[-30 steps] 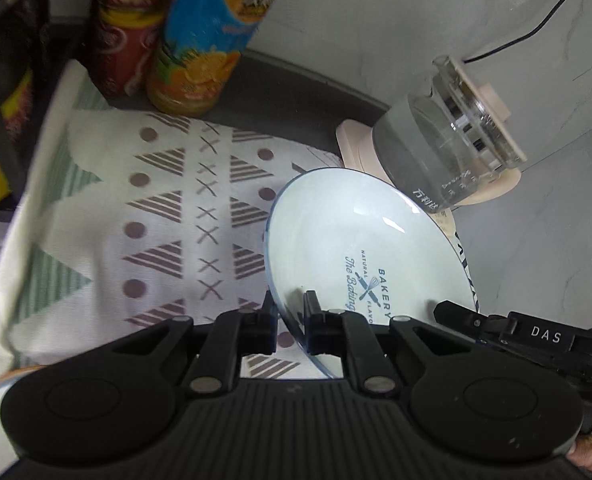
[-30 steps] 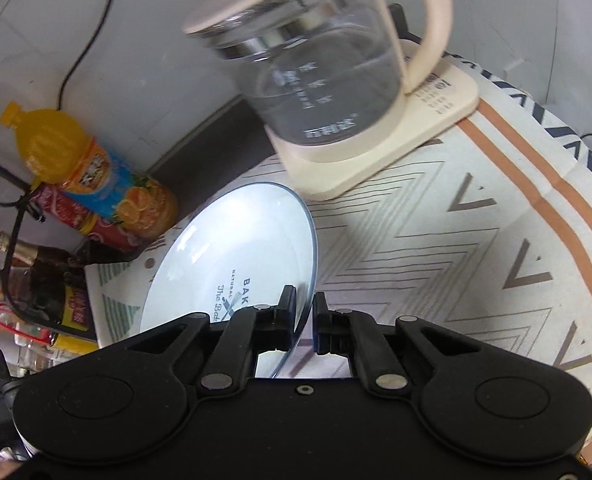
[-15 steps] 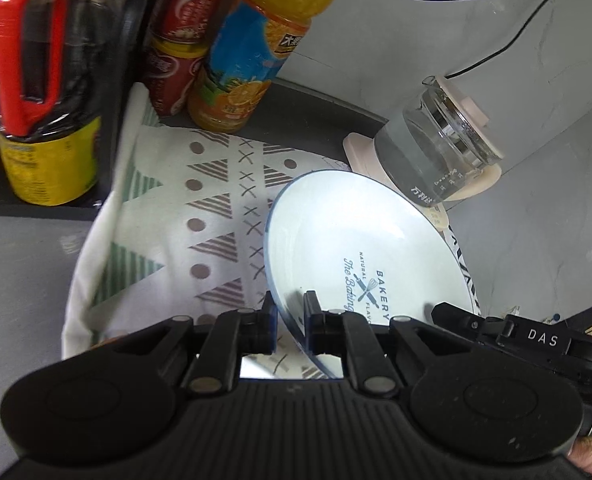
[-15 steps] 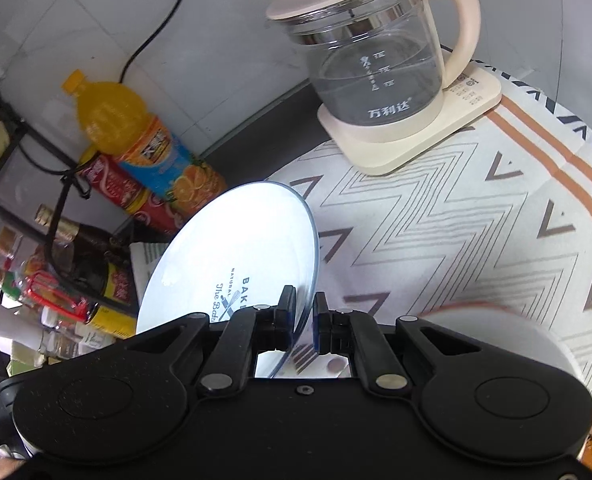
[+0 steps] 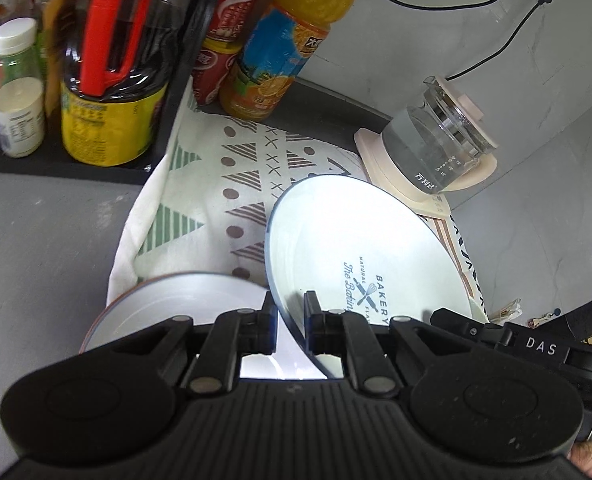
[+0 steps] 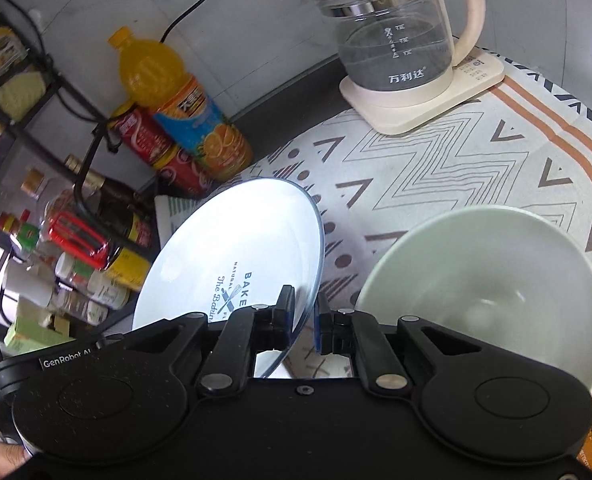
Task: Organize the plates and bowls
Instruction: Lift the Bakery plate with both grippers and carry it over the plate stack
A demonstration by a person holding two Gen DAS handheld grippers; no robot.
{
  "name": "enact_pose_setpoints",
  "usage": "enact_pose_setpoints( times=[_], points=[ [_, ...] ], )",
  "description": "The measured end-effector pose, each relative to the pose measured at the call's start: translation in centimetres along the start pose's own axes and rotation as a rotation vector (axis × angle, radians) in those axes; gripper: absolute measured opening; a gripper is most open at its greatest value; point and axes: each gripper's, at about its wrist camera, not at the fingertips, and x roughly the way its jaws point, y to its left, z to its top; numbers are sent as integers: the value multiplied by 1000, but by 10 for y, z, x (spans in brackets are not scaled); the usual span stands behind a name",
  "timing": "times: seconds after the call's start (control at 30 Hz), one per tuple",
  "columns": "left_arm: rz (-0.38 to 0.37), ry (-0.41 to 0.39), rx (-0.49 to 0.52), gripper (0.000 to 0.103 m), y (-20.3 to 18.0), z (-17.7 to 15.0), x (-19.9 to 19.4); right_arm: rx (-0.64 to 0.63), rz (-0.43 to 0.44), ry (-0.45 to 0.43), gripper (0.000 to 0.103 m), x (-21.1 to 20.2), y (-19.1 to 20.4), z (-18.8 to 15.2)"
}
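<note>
A pale blue plate (image 5: 359,248) printed "BAKERY" hangs tilted above the patterned cloth, held at two sides of its rim. My left gripper (image 5: 290,312) is shut on its near-left rim. My right gripper (image 6: 304,312) is shut on the opposite rim of the same plate (image 6: 240,240); its black body (image 5: 495,336) shows at the right of the left wrist view. Below the left gripper lies a white plate with a brownish rim (image 5: 184,300). A pale green bowl (image 6: 495,280) sits on the cloth beside the right gripper.
A glass kettle (image 6: 395,40) stands on its cream base at the back of the cloth (image 6: 435,168). An orange drink bottle (image 6: 184,108), red cans (image 5: 224,52) and a rack of sauce bottles (image 5: 108,80) crowd the left. Grey counter (image 5: 48,240) lies left of the cloth.
Both grippers have drawn back together with the plate held between them; kettle and bottles now look farther off. The white plate and the green bowl have come into view underneath.
</note>
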Motion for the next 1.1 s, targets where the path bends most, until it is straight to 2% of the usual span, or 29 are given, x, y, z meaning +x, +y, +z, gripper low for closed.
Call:
enact_pose_setpoints(
  times=[0.3,0.53,1.1],
  points=[
    [18,-17,-43,10,3,-33,-33,-65,28,8,9,-20,5,-21],
    [59,-33,-33,10,4,-59,-51,-79,48,20,10,-33,8,-46],
    [110,21,-71,11,23,-102,-42,-158,17,58,10,-34,7,-88]
  ],
)
